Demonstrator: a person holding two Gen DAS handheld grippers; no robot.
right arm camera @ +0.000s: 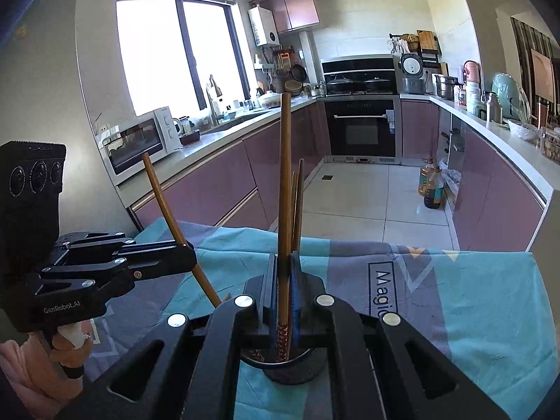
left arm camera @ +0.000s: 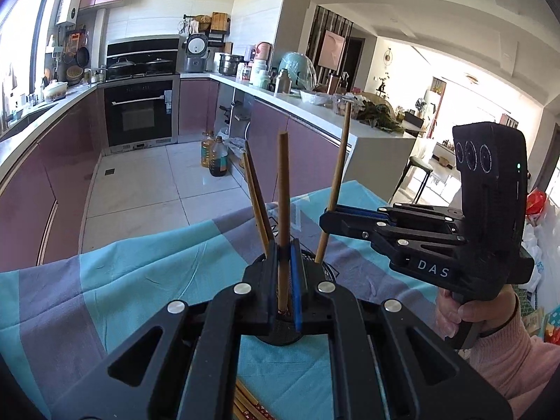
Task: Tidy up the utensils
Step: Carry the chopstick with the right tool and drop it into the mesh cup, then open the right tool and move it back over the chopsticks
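Note:
A black mesh holder (right arm camera: 290,367) stands on the cloth-covered table, under both grippers. My left gripper (left arm camera: 282,248) is shut on a brown chopstick (left arm camera: 282,192) that stands nearly upright, its patterned lower end reaching into the holder (left arm camera: 280,339). My right gripper (left arm camera: 327,215) comes in from the right, shut on a second chopstick (left arm camera: 336,175) that leans over the holder's rim. In the right wrist view, the right gripper (right arm camera: 283,260) clamps its chopstick (right arm camera: 284,175), and the left gripper (right arm camera: 187,248) holds a slanted one (right arm camera: 168,206). Two more chopsticks (left arm camera: 257,203) stand in the holder.
A teal and grey cloth (left arm camera: 140,280) covers the table. Several loose chopsticks (left arm camera: 245,406) lie on it near the front edge. Beyond the table lie tiled floor, purple cabinets, an oven (right arm camera: 360,129) and oil bottles (left arm camera: 217,157). A hand in a pink sleeve (left arm camera: 507,350) holds the right gripper.

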